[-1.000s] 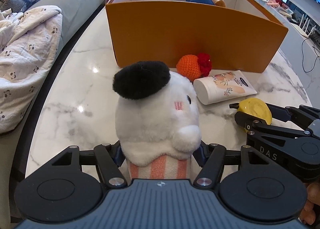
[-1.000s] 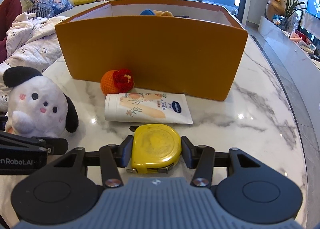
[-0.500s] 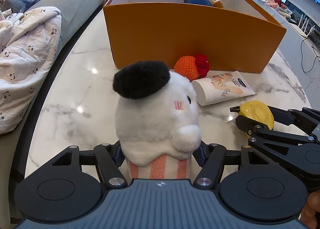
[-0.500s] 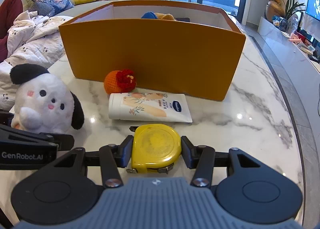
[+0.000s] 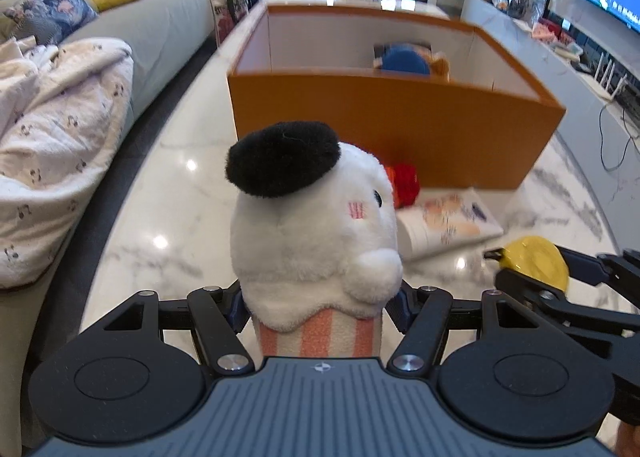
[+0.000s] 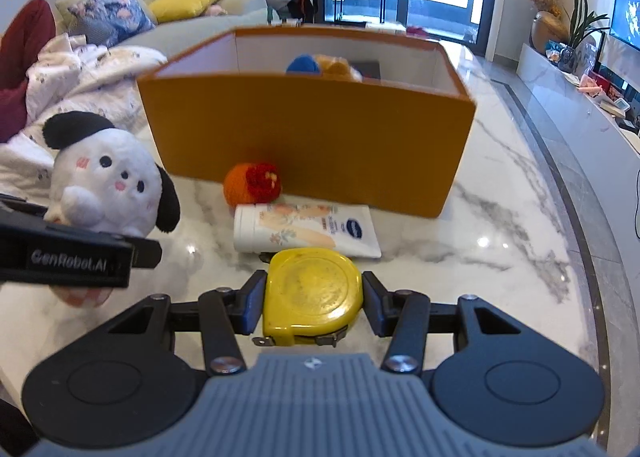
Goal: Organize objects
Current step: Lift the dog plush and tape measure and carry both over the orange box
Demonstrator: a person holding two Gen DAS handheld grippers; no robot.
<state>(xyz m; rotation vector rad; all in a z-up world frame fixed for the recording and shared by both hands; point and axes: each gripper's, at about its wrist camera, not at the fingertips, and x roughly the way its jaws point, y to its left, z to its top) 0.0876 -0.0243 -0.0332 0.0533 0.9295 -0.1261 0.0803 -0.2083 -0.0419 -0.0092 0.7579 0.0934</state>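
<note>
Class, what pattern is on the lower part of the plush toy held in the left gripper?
Orange-pink and white vertical stripes on the plush toy, best seen in the left wrist view.

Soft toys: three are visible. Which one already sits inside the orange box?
The blue and tan toy; the white plush dog is gripped by the left gripper, and the orange crocheted ball lies outside the orange box.

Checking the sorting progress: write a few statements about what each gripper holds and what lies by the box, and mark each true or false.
1. The left gripper is shut on the plush dog. True.
2. The right gripper holds the lotion tube. False: it grips the yellow tape measure.
3. The orange box is empty. False: a blue and tan toy sits inside.
4. The crocheted orange ball lies on the table in front of the box. True.
</note>
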